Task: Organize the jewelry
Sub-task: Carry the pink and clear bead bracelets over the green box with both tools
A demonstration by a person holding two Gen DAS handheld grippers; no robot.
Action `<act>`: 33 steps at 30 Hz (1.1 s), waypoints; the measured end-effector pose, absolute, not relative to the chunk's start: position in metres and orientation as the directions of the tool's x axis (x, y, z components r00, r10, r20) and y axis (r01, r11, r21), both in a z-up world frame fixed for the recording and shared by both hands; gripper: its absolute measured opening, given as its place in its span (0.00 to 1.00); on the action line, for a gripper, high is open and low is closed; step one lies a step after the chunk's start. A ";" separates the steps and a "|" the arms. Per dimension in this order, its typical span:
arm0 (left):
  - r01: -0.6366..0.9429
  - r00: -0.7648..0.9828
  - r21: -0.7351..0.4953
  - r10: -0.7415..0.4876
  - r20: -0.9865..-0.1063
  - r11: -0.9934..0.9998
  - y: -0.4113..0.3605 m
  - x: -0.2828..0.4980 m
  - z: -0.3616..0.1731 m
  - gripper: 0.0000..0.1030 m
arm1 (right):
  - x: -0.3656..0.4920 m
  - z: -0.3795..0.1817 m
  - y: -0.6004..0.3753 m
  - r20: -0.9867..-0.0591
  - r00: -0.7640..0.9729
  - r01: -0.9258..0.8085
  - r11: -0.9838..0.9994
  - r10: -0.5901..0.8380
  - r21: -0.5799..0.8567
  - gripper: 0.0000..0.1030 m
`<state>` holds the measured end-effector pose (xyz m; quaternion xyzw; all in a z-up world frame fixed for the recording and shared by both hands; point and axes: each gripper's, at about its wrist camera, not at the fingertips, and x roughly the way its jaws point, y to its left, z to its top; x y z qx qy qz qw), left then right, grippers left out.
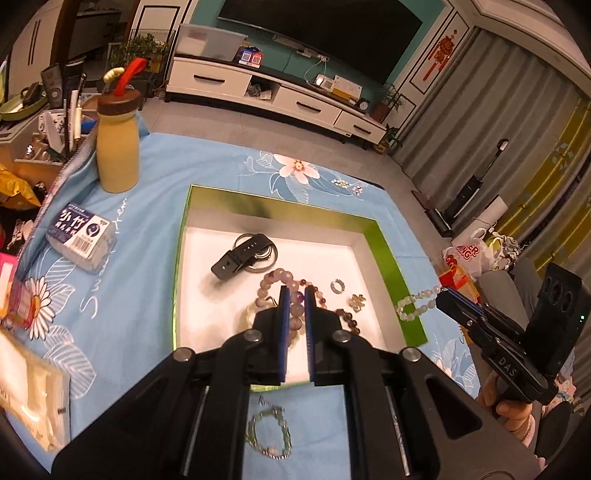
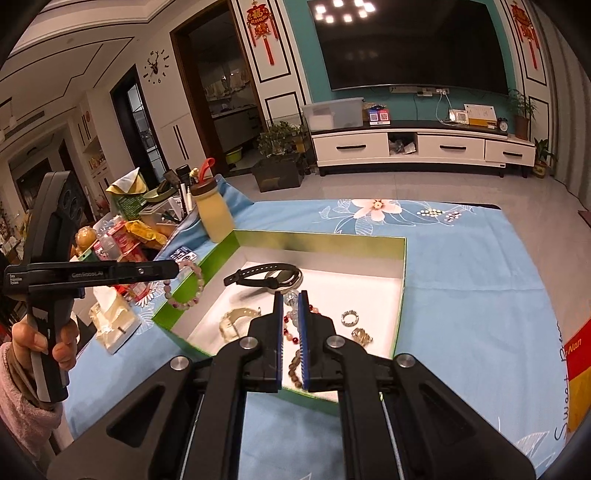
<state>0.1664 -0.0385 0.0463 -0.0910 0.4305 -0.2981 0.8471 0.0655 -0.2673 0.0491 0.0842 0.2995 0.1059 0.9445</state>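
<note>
While over box (image 1: 388, 251), both tools grip bracelets

I see the tray (image 1: 388, 254) mid-frame on the bench (image 1: 147, 206). Inside, the watch (image 1: 243, 254) lies toward the upper left, the ring (image 1: 338, 286) to its right. The bottle (image 1: 118, 147) stands at upper left.

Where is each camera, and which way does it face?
Left wrist: on the left gripper, looking along its fingers over the green box toward the TV; the right gripper and right hand show at right, holding a pale bracelet.
Right wrist: on the right gripper, facing likewise; the left gripper and left hand show at left, holding a pink bracelet.
Both share: box, black watch, yellow bottle.
</note>
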 end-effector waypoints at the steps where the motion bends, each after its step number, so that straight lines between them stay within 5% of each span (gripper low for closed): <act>1: 0.425 0.450 -0.404 -0.576 -0.682 0.810 -0.042 0.171 0.045 0.07 | 0.071 0.048 -0.268 -0.552 0.796 -0.147 0.963 0.250 0.224 0.07; 33: 0.409 0.379 -0.297 -0.456 -0.805 0.863 -0.091 0.236 -0.010 0.07 | 0.156 0.009 -0.291 -0.643 0.723 -0.070 0.952 0.255 0.299 0.07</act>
